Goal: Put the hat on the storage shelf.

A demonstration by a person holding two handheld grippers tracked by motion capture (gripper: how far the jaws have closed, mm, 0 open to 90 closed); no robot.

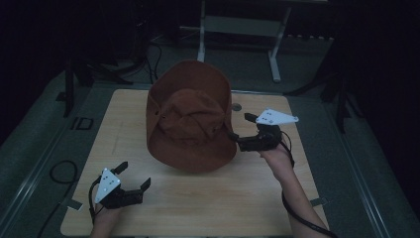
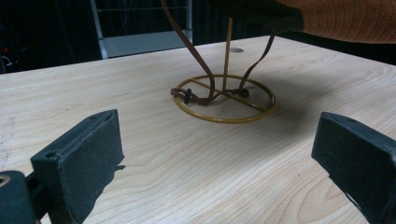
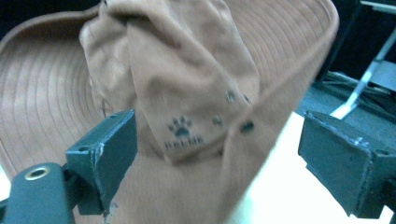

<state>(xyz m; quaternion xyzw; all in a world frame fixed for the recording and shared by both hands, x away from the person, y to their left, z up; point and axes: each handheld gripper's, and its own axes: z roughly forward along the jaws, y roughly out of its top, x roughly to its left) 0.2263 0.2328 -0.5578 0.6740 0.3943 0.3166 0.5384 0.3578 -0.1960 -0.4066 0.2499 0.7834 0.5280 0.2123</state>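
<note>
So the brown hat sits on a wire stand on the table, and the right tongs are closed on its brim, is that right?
Not quite. The brown hat does sit on the wire stand, but the right tongs are open, not closed on the brim. The right gripper view shows both jaws standing wide apart with the hat in front of them, not pinched.

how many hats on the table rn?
1. The brown hat sits on a wire stand at the table's middle, its chin cord hanging onto the stand's ring base. Right hand-held gripper is open at its brim. None seen elsewhere.
</note>
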